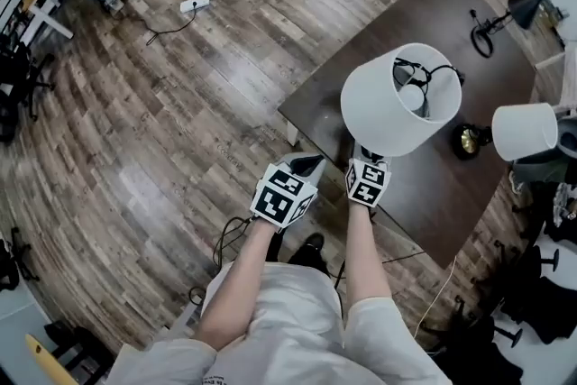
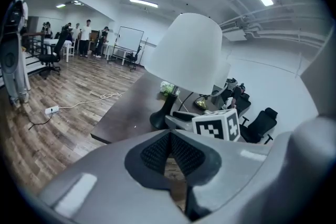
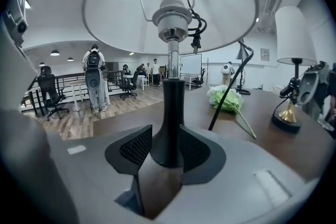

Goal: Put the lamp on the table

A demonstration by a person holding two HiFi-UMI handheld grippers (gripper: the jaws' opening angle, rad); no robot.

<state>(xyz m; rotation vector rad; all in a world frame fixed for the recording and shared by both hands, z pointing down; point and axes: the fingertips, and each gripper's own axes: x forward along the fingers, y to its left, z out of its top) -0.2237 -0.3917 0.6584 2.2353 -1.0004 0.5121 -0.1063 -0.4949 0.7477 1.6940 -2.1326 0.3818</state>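
A lamp with a white shade and a black stem stands on the near part of the dark brown table. My right gripper reaches under the shade. In the right gripper view the black stem rises between the two pads of the right gripper, which stand open around it; the lamp's foot rests on the table. My left gripper hovers off the table's near corner, to the lamp's left, and in its own view the left gripper is shut with nothing in it. The left gripper view shows the lamp ahead.
A second lamp with a white shade and brass foot and a black desk lamp stand further along the table. Artificial flowers lie behind the stem. A power strip with its cable lies on the wooden floor. Office chairs and people are in the background.
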